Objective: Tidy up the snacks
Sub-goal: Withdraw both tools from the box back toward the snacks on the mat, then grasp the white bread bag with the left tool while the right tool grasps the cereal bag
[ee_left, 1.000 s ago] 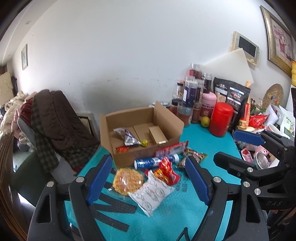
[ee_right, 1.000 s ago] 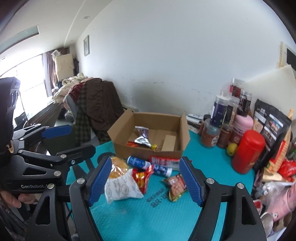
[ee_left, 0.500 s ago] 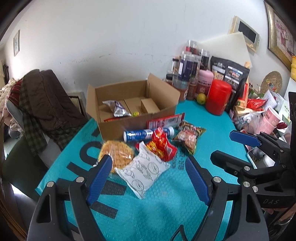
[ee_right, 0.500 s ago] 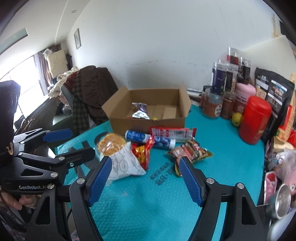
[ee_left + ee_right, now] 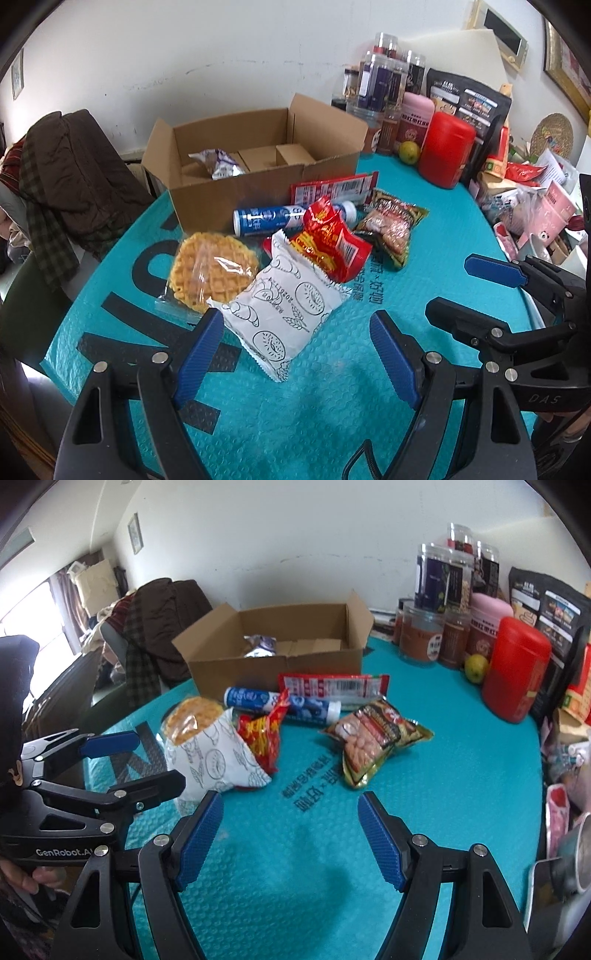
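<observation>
Just in front of the cardboard box (image 5: 258, 173) on the tabletop (image 5: 332, 406), loose snacks lie heaped: a waffle (image 5: 212, 269), a white bread packet (image 5: 286, 310), a red bag (image 5: 328, 245). Both the left gripper (image 5: 295, 354) and right gripper (image 5: 290, 836) hover short of the heap, jaws apart and empty. Judging by this, the first pick is not yet made; the overlapping packets make a clean single grab harder.

Bare mat (image 5: 303, 867) up front; snack pile (image 5: 295, 266) beyond, jars (image 5: 436, 602) right.
</observation>
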`<state>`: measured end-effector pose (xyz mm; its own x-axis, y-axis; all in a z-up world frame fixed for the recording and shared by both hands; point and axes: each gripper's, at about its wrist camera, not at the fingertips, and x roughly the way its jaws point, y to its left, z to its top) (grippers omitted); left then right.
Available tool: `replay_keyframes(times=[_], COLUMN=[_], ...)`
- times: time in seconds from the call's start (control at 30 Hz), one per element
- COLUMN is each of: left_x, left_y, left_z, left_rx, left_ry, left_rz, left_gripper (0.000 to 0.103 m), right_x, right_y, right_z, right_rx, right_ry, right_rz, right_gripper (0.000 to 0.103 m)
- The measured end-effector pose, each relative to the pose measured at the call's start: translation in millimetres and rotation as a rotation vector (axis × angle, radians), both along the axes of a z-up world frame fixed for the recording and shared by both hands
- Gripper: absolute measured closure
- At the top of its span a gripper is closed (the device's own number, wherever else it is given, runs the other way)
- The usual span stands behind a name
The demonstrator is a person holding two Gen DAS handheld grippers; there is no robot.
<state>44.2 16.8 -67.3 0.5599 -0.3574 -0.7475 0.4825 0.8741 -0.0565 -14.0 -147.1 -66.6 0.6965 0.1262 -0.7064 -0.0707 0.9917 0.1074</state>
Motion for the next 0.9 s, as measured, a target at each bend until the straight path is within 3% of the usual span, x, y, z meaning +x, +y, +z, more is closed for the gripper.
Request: replay_keyframes(times=[0.47,0.77,0.9], left_x=[25.6,28.7,31.1], left_y=[-14.5,-37.7,-45.6], left_z=[-36.1,-50.7,-58.8], left_rx=[0.102,0.245,0.291], left_ry=[0.016,-0.063,-0.073], left_rz=[-0.006,-0.065,-0.093], left_gripper=[0.021,0.021,0.013], right_x=[20.5,27.1,26.3], right_y=[-15.1,-28.7,-34.4], right_z=[-29.2,-37.9,-39.2], right_rx=[0.038,0.076,0.083], right_ry=[0.079,0.109,0.112], right_rz=[-0.013,-0.043,-0.053], right_gripper=[0.027,0.027,0.027])
